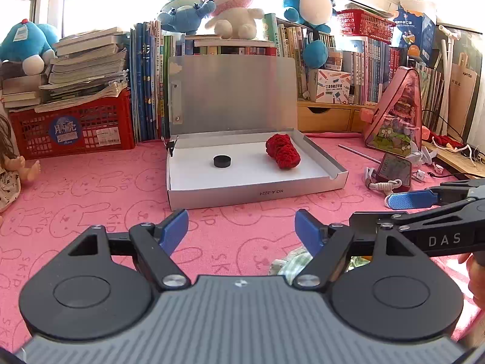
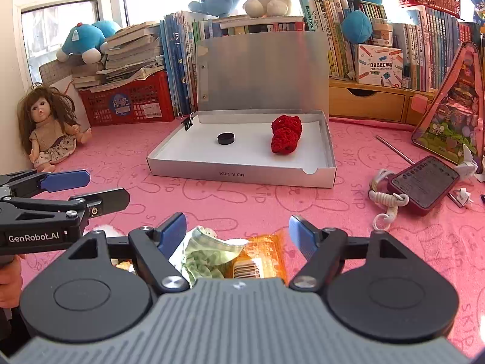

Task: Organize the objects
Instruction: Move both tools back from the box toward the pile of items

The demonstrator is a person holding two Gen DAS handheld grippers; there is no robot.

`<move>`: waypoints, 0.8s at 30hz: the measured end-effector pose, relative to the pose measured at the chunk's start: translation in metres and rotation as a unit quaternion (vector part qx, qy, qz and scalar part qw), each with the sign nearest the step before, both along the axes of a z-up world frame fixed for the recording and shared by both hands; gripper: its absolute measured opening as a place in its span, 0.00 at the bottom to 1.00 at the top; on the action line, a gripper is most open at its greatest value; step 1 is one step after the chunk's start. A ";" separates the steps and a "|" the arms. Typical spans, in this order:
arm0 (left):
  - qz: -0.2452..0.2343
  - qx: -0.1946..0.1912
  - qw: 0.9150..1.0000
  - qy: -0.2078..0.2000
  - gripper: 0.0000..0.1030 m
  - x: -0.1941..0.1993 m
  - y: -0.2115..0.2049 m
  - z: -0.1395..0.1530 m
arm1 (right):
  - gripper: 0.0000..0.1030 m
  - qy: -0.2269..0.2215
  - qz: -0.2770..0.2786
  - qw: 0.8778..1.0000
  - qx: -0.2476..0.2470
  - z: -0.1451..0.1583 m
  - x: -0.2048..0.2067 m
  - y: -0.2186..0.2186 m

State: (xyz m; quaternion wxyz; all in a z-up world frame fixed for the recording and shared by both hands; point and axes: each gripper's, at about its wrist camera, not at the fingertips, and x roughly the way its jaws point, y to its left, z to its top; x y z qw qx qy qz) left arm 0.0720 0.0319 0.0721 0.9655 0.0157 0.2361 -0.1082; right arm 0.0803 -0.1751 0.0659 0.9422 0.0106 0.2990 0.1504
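Observation:
An open silver box (image 1: 230, 195) (image 2: 194, 170) stands on the pink mat with its lid up. Inside lie a black round cap (image 1: 222, 161) (image 2: 225, 138) and a red crocheted piece (image 1: 283, 151) (image 2: 286, 135). My left gripper (image 1: 241, 230) is open and empty, in front of the box. My right gripper (image 2: 238, 232) is open, low over a green-and-white cloth (image 2: 206, 254) and an orange packet (image 2: 266, 257). The cloth's edge shows in the left wrist view (image 1: 288, 265). Each gripper shows in the other's view, the right one (image 1: 409, 206) and the left one (image 2: 78, 189).
A red phone with a white cord (image 2: 424, 182) (image 1: 394, 173) and a metal rod (image 2: 394, 150) lie right of the box. A doll (image 2: 51, 127) sits at the left. A red crate (image 1: 72, 130), books, plush toys and a pink triangular case (image 1: 397, 115) line the back.

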 end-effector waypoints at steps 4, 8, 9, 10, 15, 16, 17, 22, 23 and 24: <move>0.004 -0.011 1.000 -0.003 0.81 -0.019 0.003 -0.007 | 0.82 -0.002 -0.007 1.000 -0.001 -0.005 -0.015 -0.006; 0.014 -0.018 1.000 -0.007 0.84 -0.036 0.003 -0.015 | 0.82 -0.010 -0.016 1.000 -0.001 -0.010 -0.031 -0.012; 0.015 -0.018 1.000 -0.007 0.84 -0.039 0.003 -0.017 | 0.82 -0.012 -0.016 1.000 0.001 -0.011 -0.035 -0.013; 0.016 -0.017 1.000 -0.009 0.84 -0.044 0.003 -0.018 | 0.82 -0.014 -0.014 1.000 0.002 -0.012 -0.038 -0.014; 0.012 -0.011 1.000 -0.014 0.84 -0.063 0.005 -0.026 | 0.83 -0.023 -0.001 1.000 -0.004 -0.020 -0.054 -0.010; 0.011 -0.008 1.000 -0.015 0.84 -0.066 0.006 -0.027 | 0.84 -0.024 0.002 1.000 -0.004 -0.021 -0.057 -0.009; 0.013 -0.005 1.000 -0.015 0.84 -0.070 0.007 -0.029 | 0.84 -0.025 0.003 1.000 -0.005 -0.023 -0.059 -0.008; 0.017 0.001 1.000 -0.008 0.84 -0.086 0.012 -0.038 | 0.85 -0.026 0.010 1.000 -0.012 -0.032 -0.068 0.000; 0.019 0.002 1.000 -0.005 0.84 -0.088 0.013 -0.041 | 0.85 -0.025 0.012 1.000 -0.014 -0.034 -0.069 0.001; 0.021 0.005 1.000 -0.002 0.84 -0.090 0.014 -0.043 | 0.85 -0.023 0.014 0.999 -0.016 -0.035 -0.071 0.003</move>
